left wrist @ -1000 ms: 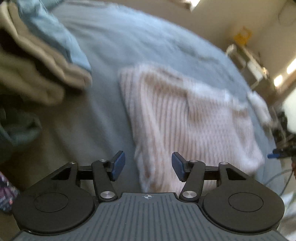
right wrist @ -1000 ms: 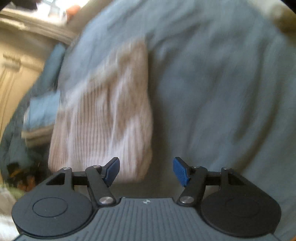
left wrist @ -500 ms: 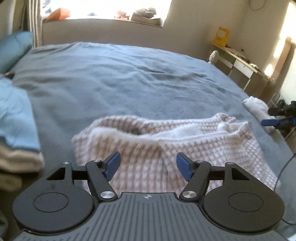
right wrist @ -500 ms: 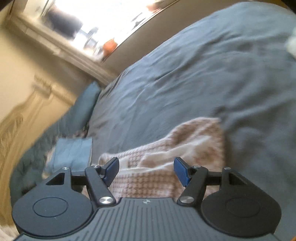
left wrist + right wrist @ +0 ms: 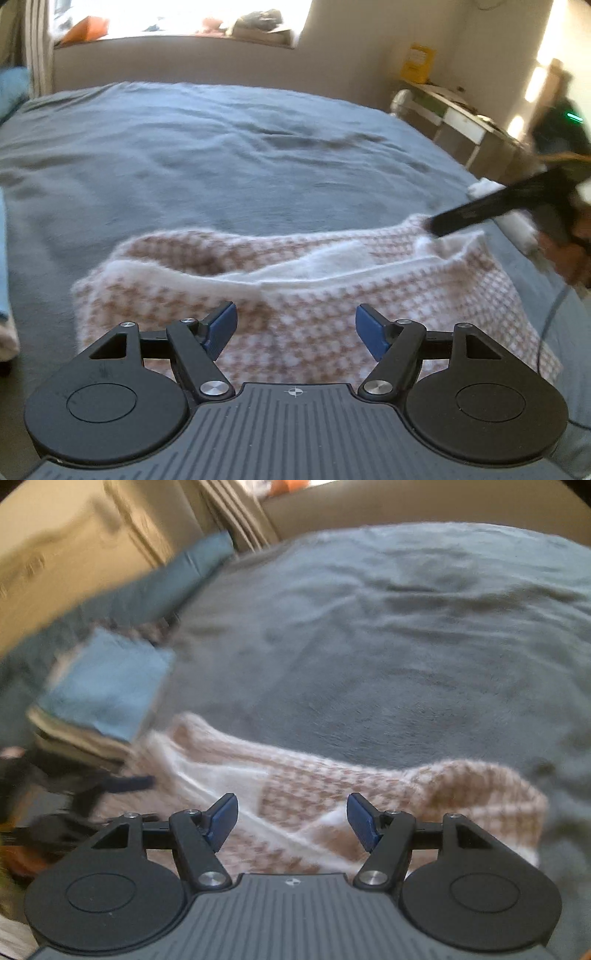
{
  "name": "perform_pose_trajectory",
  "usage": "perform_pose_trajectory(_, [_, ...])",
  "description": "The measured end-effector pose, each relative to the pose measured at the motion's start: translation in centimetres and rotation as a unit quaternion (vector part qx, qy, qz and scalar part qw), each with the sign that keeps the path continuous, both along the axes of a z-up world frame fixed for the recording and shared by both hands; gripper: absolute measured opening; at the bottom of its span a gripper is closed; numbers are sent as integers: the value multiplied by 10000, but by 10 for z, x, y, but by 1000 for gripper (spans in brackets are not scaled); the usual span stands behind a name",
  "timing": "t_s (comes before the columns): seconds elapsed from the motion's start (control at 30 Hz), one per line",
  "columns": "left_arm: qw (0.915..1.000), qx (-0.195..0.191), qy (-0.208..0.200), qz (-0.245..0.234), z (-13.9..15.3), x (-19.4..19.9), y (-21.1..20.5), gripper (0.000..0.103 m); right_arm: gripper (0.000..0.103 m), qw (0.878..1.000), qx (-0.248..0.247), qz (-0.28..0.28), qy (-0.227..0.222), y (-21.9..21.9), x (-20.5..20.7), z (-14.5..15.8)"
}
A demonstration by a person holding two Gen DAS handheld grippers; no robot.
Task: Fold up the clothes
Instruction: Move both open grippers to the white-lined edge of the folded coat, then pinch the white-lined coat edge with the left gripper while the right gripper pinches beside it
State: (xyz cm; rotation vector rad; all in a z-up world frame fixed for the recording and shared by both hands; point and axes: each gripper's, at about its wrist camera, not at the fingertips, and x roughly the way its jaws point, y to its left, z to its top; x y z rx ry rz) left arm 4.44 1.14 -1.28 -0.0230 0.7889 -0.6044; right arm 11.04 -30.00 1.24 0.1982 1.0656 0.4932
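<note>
Jaws of both tools stood apart and gripped nothing; those of the left gripper (image 5: 295, 328) had just been widening, with only fabric showing beyond the gap, and those of the right gripper (image 5: 291, 821) were likewise spread. Largest was the bed (image 5: 229, 155), covered in grey-blue cloth. At its near edge lay the sweater (image 5: 332, 291), a pink-and-white knit partly folded, pale band uppermost. It would likely handle as soft, light and limp, sagging when lifted, so hold was best taken at two corners of one edge. Toward the bed's left edge sat a stack of folded clothes (image 5: 107, 694). No containers showed.
</note>
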Motion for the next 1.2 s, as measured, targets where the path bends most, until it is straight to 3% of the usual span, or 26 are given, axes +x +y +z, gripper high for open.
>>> perform_pose_trajectory(0.3, [9949, 215, -647, -749, -6, -12, -31, 71, 64, 9950, 743, 170, 643, 18, 38, -27])
perform_pose_trajectory(0.43, [9887, 431, -998, -1032, -10, -13, -45, 71, 61, 9933, 659, 235, 923, 27, 46, -38])
perform_pose_trajectory(0.53, [9860, 494, -1129, -1119, -12, -11, -50, 71, 61, 9912, 953, 246, 883, 17, 43, -27])
perform_pose_trajectory(0.63, [9852, 518, -1051, -1255, -15, -10, -52, 71, 62, 9870, 1207, 818, 676, 10, 31, -14])
perform_pose_trajectory(0.73, [9815, 666, -1107, -1414, -18, -16, -55, 71, 62, 9841, 950, 1234, 849, 19, 27, -19])
perform_pose_trajectory(0.8, [9785, 772, -1196, -1493, -20, -20, -56, 71, 62, 9811, 811, 1243, 1241, 26, 31, -32])
perform_pose_trajectory(0.9, [9746, 895, -1370, -1531, -21, -24, -57, 72, 53, 9790, 590, 1414, 1348, 34, 30, -38])
perform_pose_trajectory(0.97, [9710, 973, -1512, -1573, -20, -27, -57, 72, 19, 9777, 475, 1584, 1295, 37, 26, -34])
perform_pose_trajectory(1.0, [9678, 1047, -1613, -1623, -19, -29, -58, 72, 13, 9775, 419, 1650, 1244, 38, 23, -32])
perform_pose_trajectory(1.2, [9513, 1063, -2005, -2086, -15, -36, -58, 76, 9, 9671, 242, 2435, 700, 49, -9, -3])
